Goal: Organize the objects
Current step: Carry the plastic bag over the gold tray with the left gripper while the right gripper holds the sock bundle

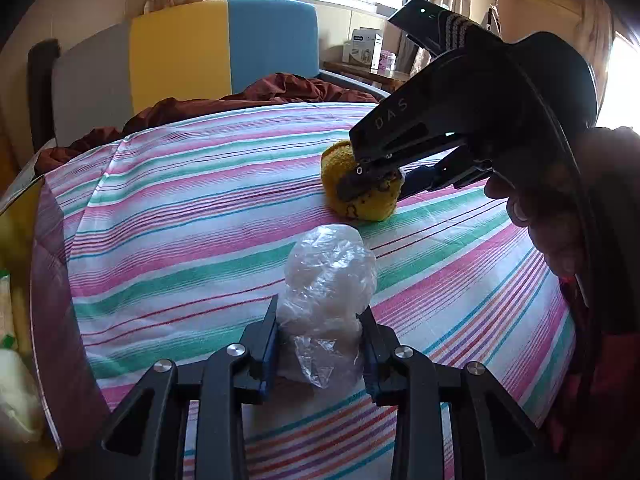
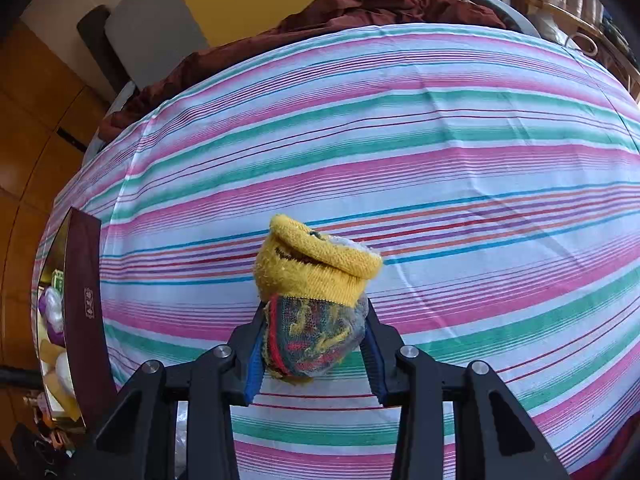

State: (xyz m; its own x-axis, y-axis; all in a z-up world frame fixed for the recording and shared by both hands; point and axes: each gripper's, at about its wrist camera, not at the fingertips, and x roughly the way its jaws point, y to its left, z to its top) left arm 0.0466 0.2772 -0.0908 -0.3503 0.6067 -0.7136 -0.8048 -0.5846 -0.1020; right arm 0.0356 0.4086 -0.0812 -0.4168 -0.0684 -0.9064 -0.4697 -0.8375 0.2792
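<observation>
My left gripper (image 1: 320,344) is shut on a crumpled clear plastic bag (image 1: 328,280) just above the striped bed sheet (image 1: 180,208). Beyond it, my right gripper (image 1: 372,178) grips a rolled yellow sock bundle (image 1: 360,196) resting on the sheet. In the right wrist view the right gripper (image 2: 312,344) is shut on the bundle's multicoloured end, with the yellow sock bundle (image 2: 312,268) sticking out ahead over the striped bed sheet (image 2: 440,160).
A dark-walled storage box (image 2: 82,300) holding several soft items stands at the bed's left edge; it also shows in the left wrist view (image 1: 52,280). A brown blanket (image 1: 256,96) is bunched by the headboard (image 1: 180,52). A side table with boxes (image 1: 368,50) stands beyond.
</observation>
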